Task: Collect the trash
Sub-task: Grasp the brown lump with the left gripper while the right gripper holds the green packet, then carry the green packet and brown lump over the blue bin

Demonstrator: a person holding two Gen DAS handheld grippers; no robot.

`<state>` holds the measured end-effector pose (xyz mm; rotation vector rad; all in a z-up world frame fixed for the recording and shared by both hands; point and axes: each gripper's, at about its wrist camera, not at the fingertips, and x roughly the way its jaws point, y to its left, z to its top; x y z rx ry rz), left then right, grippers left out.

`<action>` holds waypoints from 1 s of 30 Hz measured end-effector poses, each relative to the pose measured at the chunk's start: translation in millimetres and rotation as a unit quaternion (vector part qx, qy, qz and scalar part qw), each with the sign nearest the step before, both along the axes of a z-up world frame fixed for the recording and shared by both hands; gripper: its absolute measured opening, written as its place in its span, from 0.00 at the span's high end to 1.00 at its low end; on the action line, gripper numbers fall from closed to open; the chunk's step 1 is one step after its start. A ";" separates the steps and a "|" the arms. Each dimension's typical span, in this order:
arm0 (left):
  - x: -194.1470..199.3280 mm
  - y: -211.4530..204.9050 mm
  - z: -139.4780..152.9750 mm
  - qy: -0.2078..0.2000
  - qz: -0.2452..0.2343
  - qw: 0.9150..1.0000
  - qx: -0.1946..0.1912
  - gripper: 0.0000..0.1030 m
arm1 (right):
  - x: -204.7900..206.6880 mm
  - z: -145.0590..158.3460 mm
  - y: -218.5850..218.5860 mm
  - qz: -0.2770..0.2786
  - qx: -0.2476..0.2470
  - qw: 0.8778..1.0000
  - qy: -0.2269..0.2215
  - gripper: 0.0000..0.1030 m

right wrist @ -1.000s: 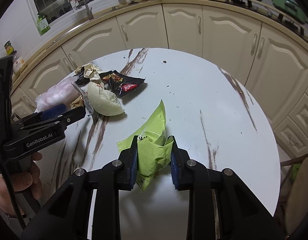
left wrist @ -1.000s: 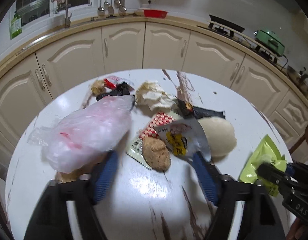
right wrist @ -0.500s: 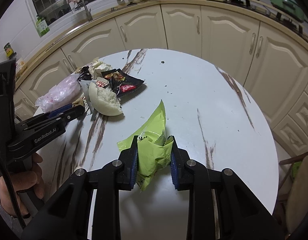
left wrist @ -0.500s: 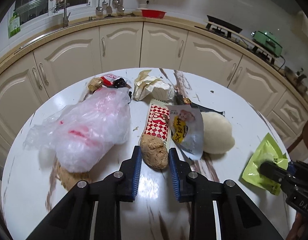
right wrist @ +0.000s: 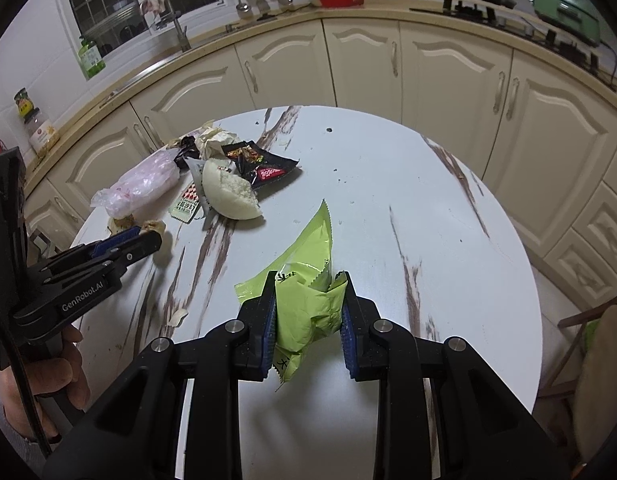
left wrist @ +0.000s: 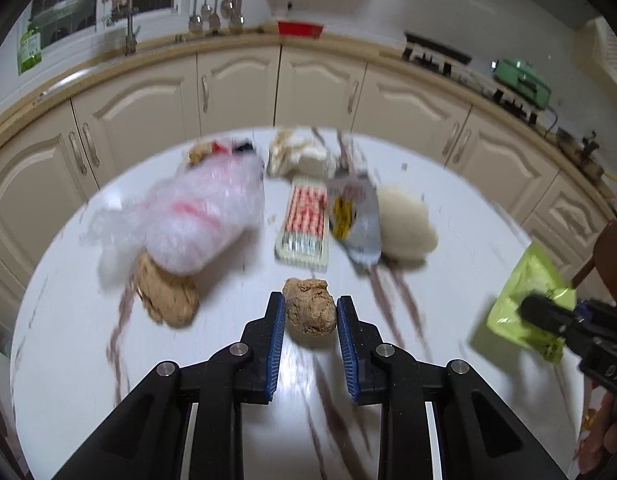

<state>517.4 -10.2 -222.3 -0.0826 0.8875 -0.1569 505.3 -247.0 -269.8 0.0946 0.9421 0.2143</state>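
Left gripper point(left wrist: 310, 312) clamped on a brown lump point(left wrist: 309, 311), jaws having just closed in from wide, pads tight on both flanks, just short of the trash pile on the table point(left wrist: 68, 340). Looks like crumbly baked stuff, light but fragile, so probably flakes if squeezed harder; best pinched across the fat middle like now, not by an end. Right gripper point(right wrist: 309, 312) nearly closed on a crumpled green wrapper point(right wrist: 308, 280), free tail poking toward the table middle. Feather-light, slick film, no stiffness at all, could slide out if gripped by the flat tail, so the bunched part is the spot. Rest of the mess at the far side: plastic bag point(left wrist: 196, 220), bun point(right wrist: 232, 192), black packet point(right wrist: 264, 164), red-check pack point(left wrist: 306, 224), second brown lump point(left wrist: 166, 296) half under the bag.
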 end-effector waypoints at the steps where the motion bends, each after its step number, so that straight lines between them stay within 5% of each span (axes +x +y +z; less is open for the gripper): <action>1: -0.6 -1.9 -1.6 0.005 0.002 1.000 0.003 0.77 | -1.7 -0.3 0.5 0.000 -0.001 1.000 0.001 0.76; 6: 3.0 -4.2 -0.9 0.004 0.008 1.000 0.014 0.55 | -9.4 -0.1 1.9 0.003 -0.002 1.000 0.002 0.76; 9: 8.5 -8.5 -2.0 -0.001 0.007 1.000 0.020 0.59 | -10.0 1.6 2.6 0.004 -0.002 1.000 0.000 0.76; 11: 10.3 -7.8 -2.4 -0.001 0.004 1.000 0.009 0.77 | -9.9 2.0 2.1 0.004 -0.003 1.000 0.000 0.76; 18: -4.5 -12.1 6.6 -0.016 -0.006 1.000 -0.003 0.77 | -17.7 11.9 -5.0 -0.002 -0.002 1.000 -0.011 0.76; 30: -67.2 -49.2 71.8 -0.096 -0.051 0.994 -0.012 0.77 | -58.3 54.0 -28.4 -0.017 0.019 0.998 -0.060 0.76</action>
